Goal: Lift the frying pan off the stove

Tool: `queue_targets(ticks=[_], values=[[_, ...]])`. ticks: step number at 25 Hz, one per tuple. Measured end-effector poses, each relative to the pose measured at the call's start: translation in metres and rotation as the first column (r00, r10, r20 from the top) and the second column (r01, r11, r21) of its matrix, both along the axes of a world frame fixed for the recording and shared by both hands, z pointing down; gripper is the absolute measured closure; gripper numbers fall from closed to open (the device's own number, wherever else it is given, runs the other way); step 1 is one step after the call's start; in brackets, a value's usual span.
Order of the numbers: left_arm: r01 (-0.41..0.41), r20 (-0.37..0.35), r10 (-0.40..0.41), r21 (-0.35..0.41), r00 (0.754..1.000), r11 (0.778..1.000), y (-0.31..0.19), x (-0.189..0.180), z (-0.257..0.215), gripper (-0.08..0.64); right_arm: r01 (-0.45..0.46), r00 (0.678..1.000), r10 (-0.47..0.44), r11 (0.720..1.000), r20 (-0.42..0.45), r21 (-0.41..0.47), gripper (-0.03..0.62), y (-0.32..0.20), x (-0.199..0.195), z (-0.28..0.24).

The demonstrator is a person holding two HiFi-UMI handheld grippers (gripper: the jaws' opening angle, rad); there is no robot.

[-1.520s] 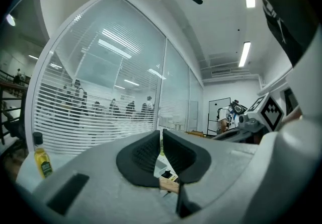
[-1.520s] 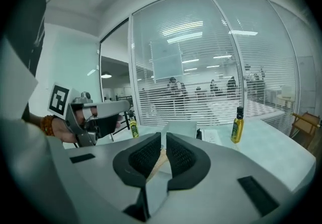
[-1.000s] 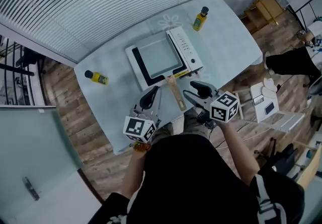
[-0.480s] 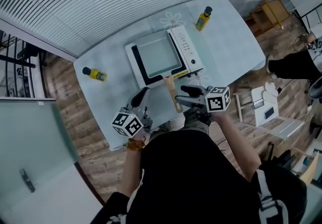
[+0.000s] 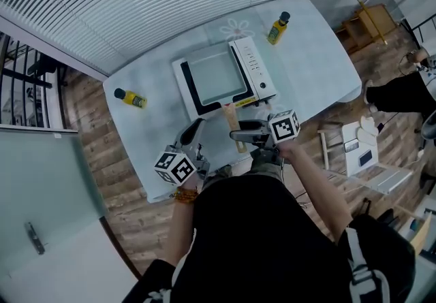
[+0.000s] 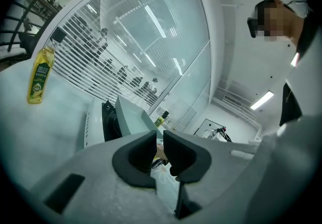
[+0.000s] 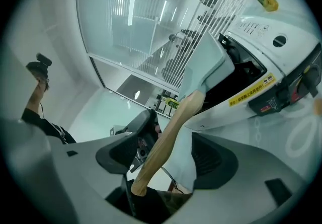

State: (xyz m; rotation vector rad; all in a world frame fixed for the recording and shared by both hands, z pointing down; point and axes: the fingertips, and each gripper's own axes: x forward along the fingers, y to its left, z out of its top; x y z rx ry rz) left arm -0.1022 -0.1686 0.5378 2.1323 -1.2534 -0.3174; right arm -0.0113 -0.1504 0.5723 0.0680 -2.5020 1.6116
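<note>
A square grey frying pan (image 5: pixel 214 75) sits on a white portable stove (image 5: pixel 253 70), its wooden handle (image 5: pixel 231 124) pointing toward me. My right gripper (image 5: pixel 236 135) reaches in from the right, its jaws opening, with the handle's end (image 7: pixel 166 137) between them and the pads not pressing on it. In the right gripper view the pan (image 7: pixel 206 67) and stove (image 7: pixel 266 57) lie just ahead of the right gripper (image 7: pixel 171 153). My left gripper (image 5: pixel 194 130) is shut and empty left of the handle. In its own view the left gripper (image 6: pixel 160 142) faces the pan (image 6: pixel 128 117).
One yellow oil bottle (image 5: pixel 275 28) stands behind the stove at the far right, another (image 5: pixel 131 99) lies at the table's left side and shows as a bottle (image 6: pixel 39 75) in the left gripper view. The pale table's front edge (image 5: pixel 225 171) is right below both grippers.
My right gripper has swung left from beside the handle to straddle its end, jaws spreading wider. The left gripper has drawn slightly back and left, still shut.
</note>
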Motion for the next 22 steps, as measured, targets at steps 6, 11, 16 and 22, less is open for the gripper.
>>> queue_targets(ticks=[6,11,16,22], values=[[-0.027,-0.016,0.027,-0.018,1.0,0.999,0.003,0.009,0.007,0.525,-0.026,1.0,0.026,1.0,-0.008,-0.012,0.298,0.003,0.002,0.004],[-0.058,-0.057,0.056,-0.042,0.997,0.997,0.003,0.015,0.013,0.526,-0.004,1.0,0.004,0.999,0.007,0.031,0.393,0.011,0.003,-0.003],[-0.087,-0.116,0.079,-0.065,0.99,0.994,0.0,0.017,0.017,0.525,0.023,1.0,-0.023,0.998,-0.002,0.052,0.395,0.015,-0.001,0.0],[-0.11,-0.151,0.095,-0.094,0.984,0.989,0.002,0.019,0.023,0.525,0.014,1.0,-0.015,0.999,0.018,0.037,0.403,0.015,0.001,0.0]])
